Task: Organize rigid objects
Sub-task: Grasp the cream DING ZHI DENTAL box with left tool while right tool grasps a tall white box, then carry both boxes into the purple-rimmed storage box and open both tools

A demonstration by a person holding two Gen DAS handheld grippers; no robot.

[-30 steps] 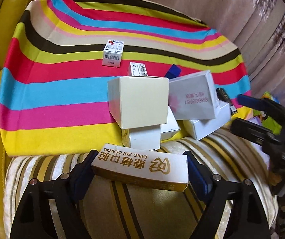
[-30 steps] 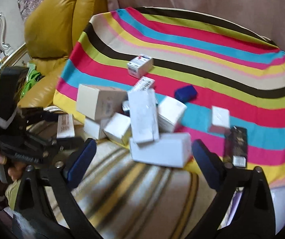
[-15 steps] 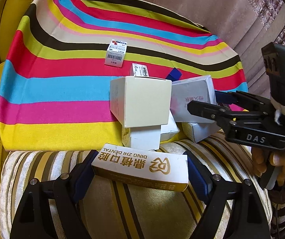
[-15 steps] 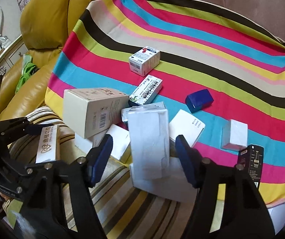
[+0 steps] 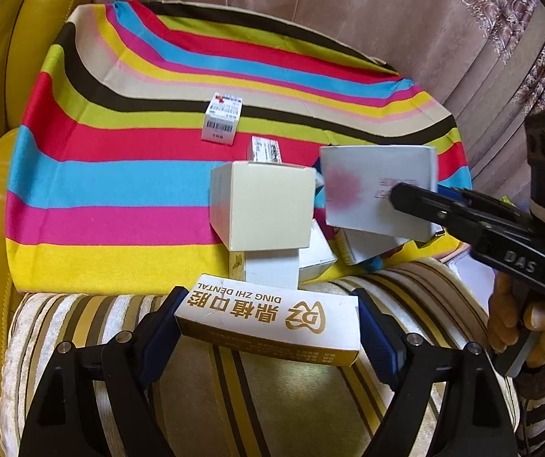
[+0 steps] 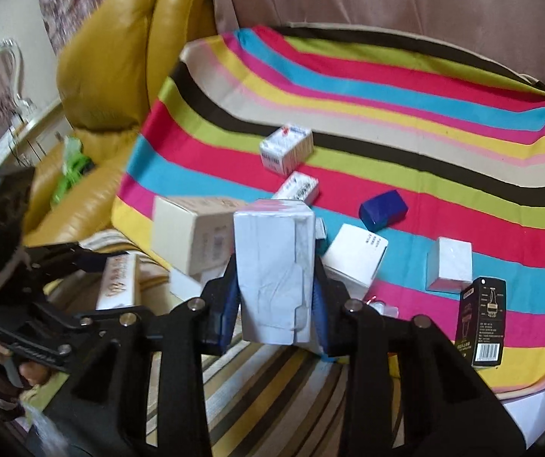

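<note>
Clamping the pale grey carton between its blue pads, the right hand-held gripper holds it by the two narrow sides, and the pads press on the cardboard with no gap showing. The carton stands with its long axis running away from the camera, along the fingers, its far end tipped upward and its flap end nearest the wrist. It sits right against the cream box, on that box's right side, so any lift must, I judge, go up and clear before it swings.

From the left wrist view the same carton shows its broad face with a pink blotch, to the right of the cream box, and looks raised off the smaller white boxes under it, though contact there is hard to make out.

The left hand-held gripper holds the dental box by its short ends, jaws set wide, so its long axis lies crosswise between the fingers, printed face up. This box hangs in front of the cream box, over the striped cushion and not over the rainbow cloth. The right hand is the nearer one to the clutter around the cream box.
</note>
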